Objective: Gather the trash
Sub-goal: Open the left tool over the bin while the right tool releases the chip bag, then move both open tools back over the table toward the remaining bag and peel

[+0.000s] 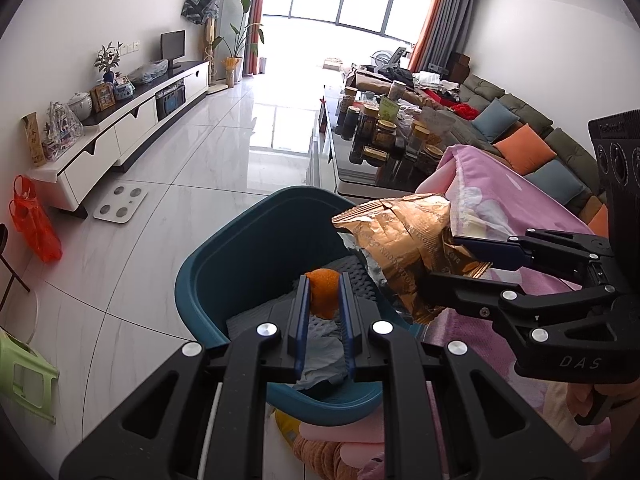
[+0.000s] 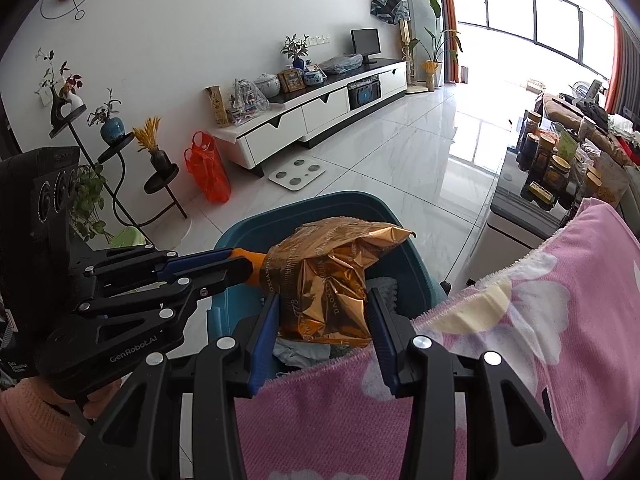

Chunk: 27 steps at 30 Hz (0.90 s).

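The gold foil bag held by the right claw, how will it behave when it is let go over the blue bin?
The gold foil bag is creased and crumpled between the right claw's pads, so it probably is floppy and light. Its glossy film may be slippery. It hangs over the blue bin, so it would likely drop in, perhaps fluttering.

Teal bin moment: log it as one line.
left gripper: shut on orange peel | right gripper: shut on gold wrapper | both over teal bin | bin holds crumpled paper
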Motion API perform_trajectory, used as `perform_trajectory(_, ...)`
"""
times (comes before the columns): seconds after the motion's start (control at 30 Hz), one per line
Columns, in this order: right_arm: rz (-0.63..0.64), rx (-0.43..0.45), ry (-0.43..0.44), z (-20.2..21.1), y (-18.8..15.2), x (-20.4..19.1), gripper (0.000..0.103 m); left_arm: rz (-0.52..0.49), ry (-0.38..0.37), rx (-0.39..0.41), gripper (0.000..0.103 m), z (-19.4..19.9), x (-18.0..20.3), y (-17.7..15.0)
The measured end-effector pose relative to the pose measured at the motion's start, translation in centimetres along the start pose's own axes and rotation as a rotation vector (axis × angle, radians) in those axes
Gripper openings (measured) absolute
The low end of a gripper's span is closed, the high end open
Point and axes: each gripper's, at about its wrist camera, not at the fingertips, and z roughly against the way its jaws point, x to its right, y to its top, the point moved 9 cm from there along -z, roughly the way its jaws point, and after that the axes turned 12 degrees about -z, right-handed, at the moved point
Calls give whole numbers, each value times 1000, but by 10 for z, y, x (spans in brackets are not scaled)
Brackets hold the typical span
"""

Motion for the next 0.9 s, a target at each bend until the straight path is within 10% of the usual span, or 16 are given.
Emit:
perform_trajectory(0.5, -65, -25, 14, -12, 2, 11, 43, 68, -8, -23, 34, -23, -3, -9)
perform_trajectory(0.9, -161, 143, 23, 89, -30, 53, 49, -77, -85, 121, 64, 28, 64, 12)
